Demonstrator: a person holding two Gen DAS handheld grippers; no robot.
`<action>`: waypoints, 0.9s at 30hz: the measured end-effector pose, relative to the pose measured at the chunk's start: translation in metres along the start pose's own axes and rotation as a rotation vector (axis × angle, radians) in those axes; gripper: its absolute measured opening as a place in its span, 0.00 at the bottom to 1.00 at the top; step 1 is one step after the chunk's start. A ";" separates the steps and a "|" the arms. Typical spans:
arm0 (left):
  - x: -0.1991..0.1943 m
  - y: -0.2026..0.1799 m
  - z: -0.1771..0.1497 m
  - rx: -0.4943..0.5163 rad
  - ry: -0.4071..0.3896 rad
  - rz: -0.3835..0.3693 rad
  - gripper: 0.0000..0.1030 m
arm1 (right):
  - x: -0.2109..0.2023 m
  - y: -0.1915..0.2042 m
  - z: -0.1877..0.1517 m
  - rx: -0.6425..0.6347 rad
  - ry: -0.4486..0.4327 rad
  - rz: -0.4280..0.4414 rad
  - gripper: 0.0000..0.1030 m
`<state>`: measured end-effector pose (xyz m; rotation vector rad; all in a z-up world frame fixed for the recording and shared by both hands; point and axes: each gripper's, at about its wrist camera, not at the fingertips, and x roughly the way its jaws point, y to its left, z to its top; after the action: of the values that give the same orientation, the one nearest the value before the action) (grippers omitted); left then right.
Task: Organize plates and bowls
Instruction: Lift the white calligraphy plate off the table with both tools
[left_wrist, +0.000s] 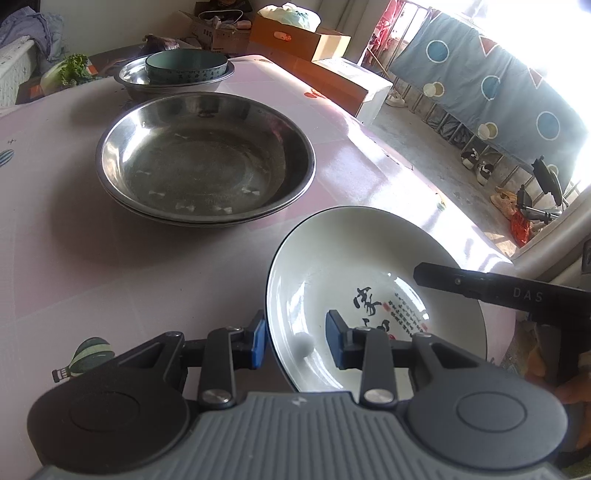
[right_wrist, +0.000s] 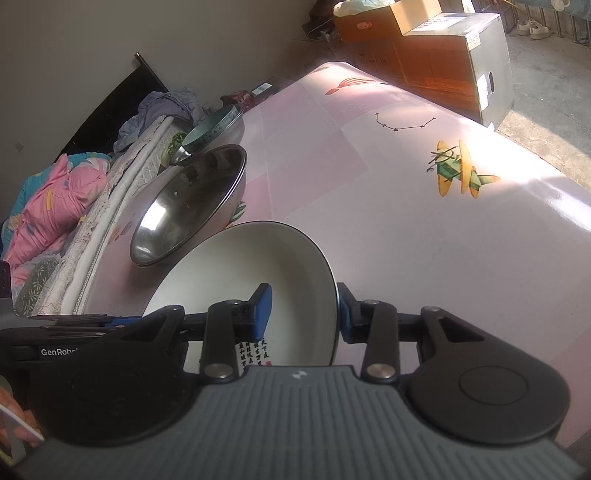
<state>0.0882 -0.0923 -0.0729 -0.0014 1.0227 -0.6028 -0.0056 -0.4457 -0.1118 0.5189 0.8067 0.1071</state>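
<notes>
- We see the left hand-held gripper with its blue pads set either side of the near rim of a white plate: one pad outside the rim, one inside the well. We cannot tell whether the pads actually press the rim.
- The right hand-held gripper straddles the opposite rim of the same white plate in the same way, one pad inside and one outside, and again we cannot tell whether it is clamped.
- The white plate has a dark edge and black calligraphy with small red marks printed in its well. We cannot tell whether it rests on the pink patterned bench or is raised off it.
- Just beyond the white plate stands a stack of steel basins, the top one wide and shallow.
- Farther from the white plate, behind that stack, a second steel basin holds a teal bowl.
- Past the bench, on the far side from the white plate, we see cardboard boxes; a bed with pink bedding runs along the bench's other side.
</notes>
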 end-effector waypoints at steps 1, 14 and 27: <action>-0.005 0.004 -0.004 -0.006 0.000 0.005 0.33 | 0.000 0.004 -0.003 -0.001 0.006 0.006 0.35; -0.055 0.055 -0.041 -0.129 -0.055 0.101 0.34 | 0.033 0.081 -0.021 -0.146 0.062 0.085 0.39; -0.049 0.048 -0.047 -0.058 -0.034 0.131 0.34 | 0.017 0.094 -0.039 -0.327 0.050 -0.009 0.37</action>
<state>0.0548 -0.0162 -0.0726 0.0044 0.9993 -0.4525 -0.0125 -0.3433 -0.1002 0.2044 0.8207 0.2403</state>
